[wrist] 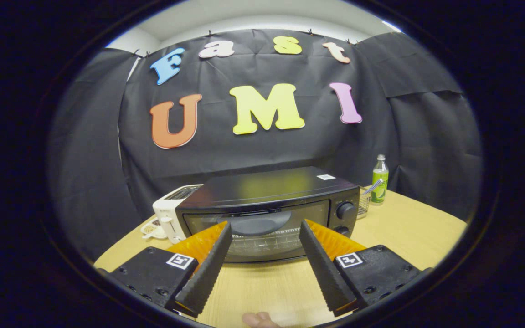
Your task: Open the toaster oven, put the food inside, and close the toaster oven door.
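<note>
The table (pixel 404 228) is a pale wooden one, and the toaster oven (pixel 267 209) sits on it just ahead of the fingers, door shut, facing the camera. That door is the first risk: its handle (pixel 257 223) is a shallow dark bar across the top of the glass, lying in line with the gap between the fingertips, and a grip taken too shallow would likely slip off as the door swings down. Pulling outward instead of down could also drag the whole oven forward across the smooth wood. A white toaster (pixel 169 214) stands close against the oven's left side, and a green bottle (pixel 380 178) beside a small wire basket (pixel 363 200) stands behind its right corner; a shoved oven could knock either. The tool (pixel 265 230) is released, fingers spread wide and holding nothing. No food can be made out, so where it will come from is unclear. A fingertip (pixel 258 320) shows at the table's near edge.
</note>
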Motion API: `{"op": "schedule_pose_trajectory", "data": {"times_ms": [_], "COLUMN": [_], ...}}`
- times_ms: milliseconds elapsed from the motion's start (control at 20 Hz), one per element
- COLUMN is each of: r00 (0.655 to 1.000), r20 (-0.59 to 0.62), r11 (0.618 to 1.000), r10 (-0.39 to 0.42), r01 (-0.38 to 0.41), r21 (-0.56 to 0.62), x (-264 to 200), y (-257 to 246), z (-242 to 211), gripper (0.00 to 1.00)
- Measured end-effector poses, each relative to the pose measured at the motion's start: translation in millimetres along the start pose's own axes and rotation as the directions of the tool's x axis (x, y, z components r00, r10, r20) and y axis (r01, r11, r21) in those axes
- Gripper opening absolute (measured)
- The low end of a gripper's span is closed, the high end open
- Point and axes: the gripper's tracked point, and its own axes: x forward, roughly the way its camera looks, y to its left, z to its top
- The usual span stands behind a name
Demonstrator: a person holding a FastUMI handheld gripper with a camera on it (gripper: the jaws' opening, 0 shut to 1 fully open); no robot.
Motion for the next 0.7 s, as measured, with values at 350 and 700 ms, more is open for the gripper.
{"op": "schedule_pose_trajectory", "data": {"times_ms": [350, 700], "r00": [0.999, 0.996], "r20": [0.037, 0.086], "r11": [0.997, 0.997], "r10": [0.013, 0.02], "r01": [-0.011, -0.014], "r21": [-0.07, -0.072], "x": [-71.9, -167.7], "y": [4.3, -11.3], "z": [58.7, 121.0], "gripper": [0.98, 0.98]}}
